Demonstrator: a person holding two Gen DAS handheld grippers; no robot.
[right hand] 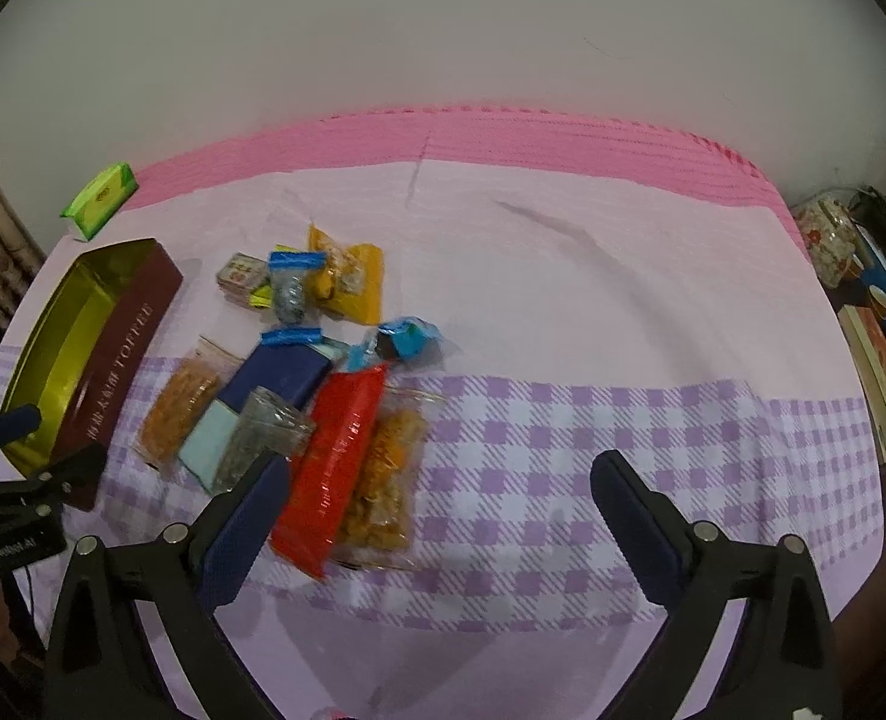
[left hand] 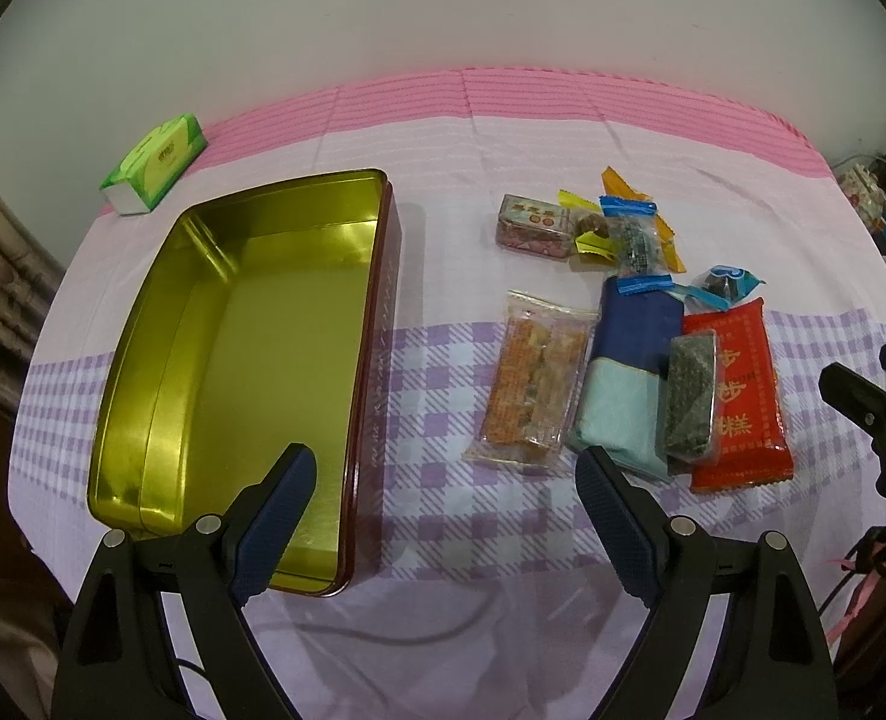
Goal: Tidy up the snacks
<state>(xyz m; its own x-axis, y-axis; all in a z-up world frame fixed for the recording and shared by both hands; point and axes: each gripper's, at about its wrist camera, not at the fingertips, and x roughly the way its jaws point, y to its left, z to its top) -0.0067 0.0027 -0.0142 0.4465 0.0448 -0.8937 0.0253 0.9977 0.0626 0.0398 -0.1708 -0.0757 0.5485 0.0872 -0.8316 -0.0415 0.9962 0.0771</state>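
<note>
Both grippers, left (left hand: 445,474) and right (right hand: 440,480), angled downward, jaws spread, empty.

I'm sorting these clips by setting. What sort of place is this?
Probably a room in a home: a table against a plain wall, spread with a pink and purple checked cloth, holding a green tissue pack, an open toffee tin and loose snacks.

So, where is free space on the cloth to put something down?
Free: the strip between the tin and the snacks, and the wide cloth right of the red pack. Crowded: the snack pile, where packs overlap.
</note>
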